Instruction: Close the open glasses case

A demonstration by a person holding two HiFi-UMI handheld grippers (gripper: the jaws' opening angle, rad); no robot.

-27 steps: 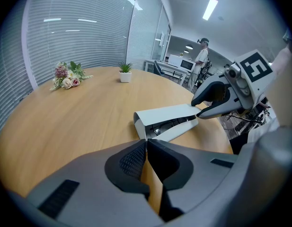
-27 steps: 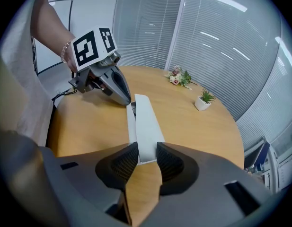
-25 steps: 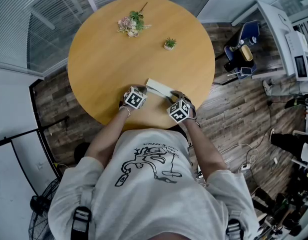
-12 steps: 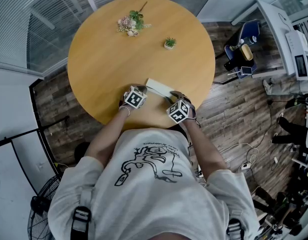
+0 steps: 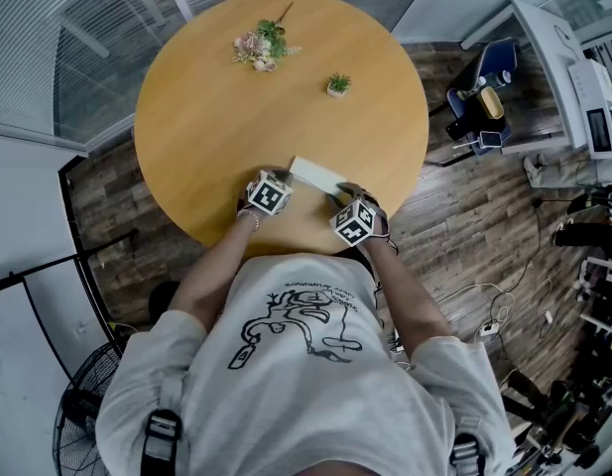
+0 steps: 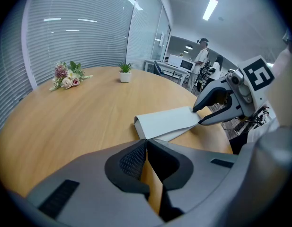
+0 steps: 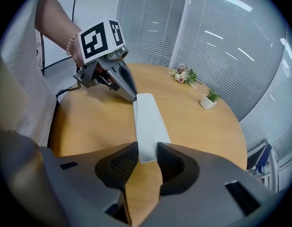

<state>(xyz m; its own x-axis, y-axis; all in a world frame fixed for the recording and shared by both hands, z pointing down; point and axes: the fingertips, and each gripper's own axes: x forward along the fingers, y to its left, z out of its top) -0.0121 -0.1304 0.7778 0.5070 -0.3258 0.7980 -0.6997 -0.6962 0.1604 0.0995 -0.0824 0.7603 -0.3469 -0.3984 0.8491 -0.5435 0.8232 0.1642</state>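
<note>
Little has shifted: the glasses case [image 5: 316, 175] sits at the tabletop's [image 5: 216, 107] near edge, right gripper [image 5: 340, 194] clamping one end, left gripper [image 5: 284, 178] pinched together, empty, at the other. The lid looks ajar.

A round wooden table [image 5: 216, 137] stands on a dark plank floor [image 5: 97, 206], with glass walls hung with horizontal blinds [image 5: 97, 28] along its far and left sides. To the table's right are a blue chair [image 5: 496, 65] and a white desk [image 5: 549, 58], with cables [image 5: 479, 310] on the floor nearer. A black fan [image 5: 82, 415] stands off the table's near left, and a strip light [image 6: 210, 8] glows on the ceiling.
</note>
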